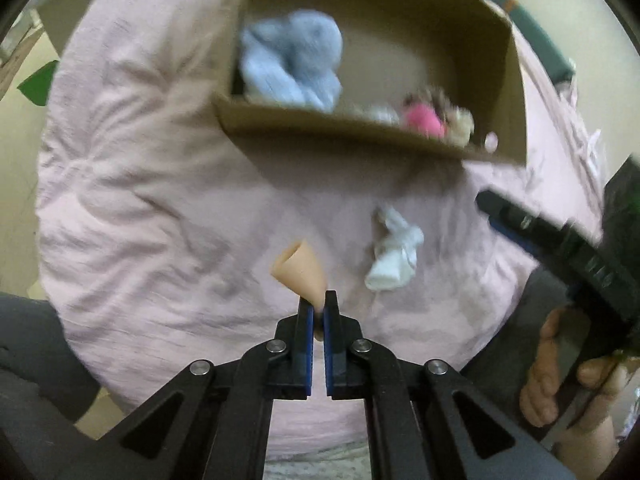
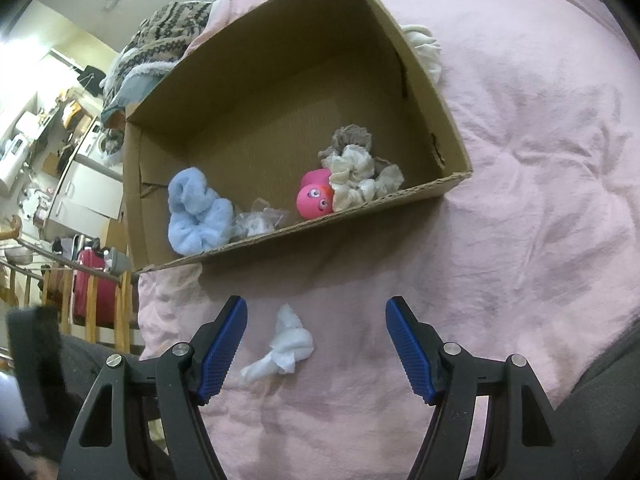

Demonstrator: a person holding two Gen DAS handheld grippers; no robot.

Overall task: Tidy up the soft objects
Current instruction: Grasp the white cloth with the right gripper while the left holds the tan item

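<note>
My left gripper (image 1: 319,300) is shut on a small peach-coloured soft piece (image 1: 300,270), lifted a little above the pink bedspread (image 1: 160,200). A knotted white cloth (image 1: 394,254) lies just right of it on the spread. In the right wrist view the same white cloth (image 2: 286,346) lies between the blue pads of my open right gripper (image 2: 316,326), untouched. Beyond stands the cardboard box (image 2: 400,196), holding a light blue scrunchie (image 2: 194,212), a pink toy with eyes (image 2: 314,200), cream and brown scrunchies (image 2: 356,172) and a clear wrapper (image 2: 260,220).
A white fabric bundle (image 2: 424,46) lies behind the box's right corner, and a patterned knit (image 2: 168,40) is heaped behind its left side. A hand (image 1: 560,380) holds the right gripper's handle. Wooden railing (image 2: 92,308) and room clutter sit off the bed's left edge.
</note>
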